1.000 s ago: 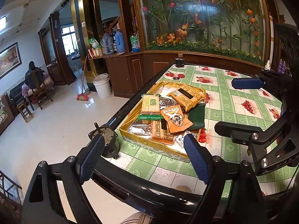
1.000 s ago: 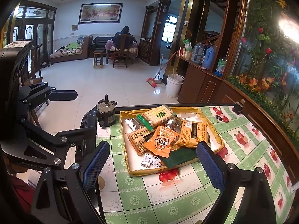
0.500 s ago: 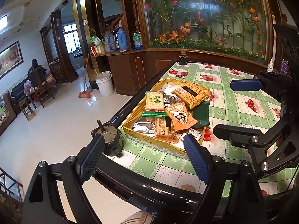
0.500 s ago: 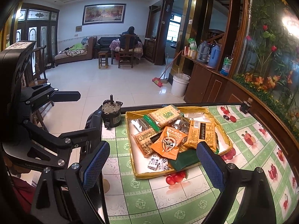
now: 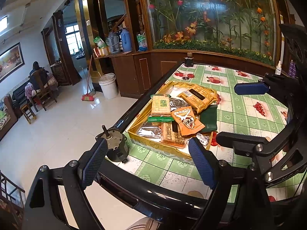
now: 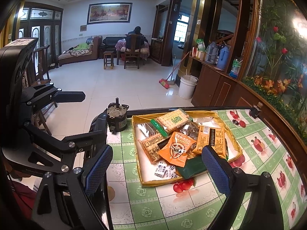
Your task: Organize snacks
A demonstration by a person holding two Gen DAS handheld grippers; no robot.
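Snacks sit piled in a shallow gold tray (image 6: 233, 134) (image 5: 143, 141) on the counter (image 6: 145, 203) (image 5: 247, 115), near its far edge in the right wrist view.

Tray contents:
- orange triangular-logo packet (image 6: 175, 150) (image 5: 187, 120) on top, roughly central
- cracker pack with green lettering (image 6: 173, 119) (image 5: 160, 105) toward the far side, overlapping a green strip pack (image 6: 158, 127)
- large orange-brown bag with black panel (image 6: 211, 139) (image 5: 197, 96) on the right
- tan pack with printed text (image 6: 150, 147) (image 5: 171, 135) on the left, partly under the orange packet
- silver foil pouch (image 6: 144, 129) (image 5: 149, 131) at the far-left corner
- dark green packet (image 6: 192, 167) (image 5: 209, 118) at the near-right, resting over the tray rim
- two small black-and-white wrapped candies (image 6: 166, 170) (image 5: 203, 137) on the tray floor, near side

Counter surface: green and white check cloth with fruit prints. A small electric motor (image 6: 117, 118) (image 5: 115, 145) stands upright just beside the tray's left end, at the counter corner.

Right gripper (image 6: 156, 172): fingers spread wide, holding nothing, over the counter short of the tray's near rim. Left gripper (image 5: 147, 164): fingers also spread wide and empty, out past the counter edge, motor just beside its left finger.

Beyond: tiled floor with a white bucket (image 6: 187, 86) and a broom (image 6: 167, 81).
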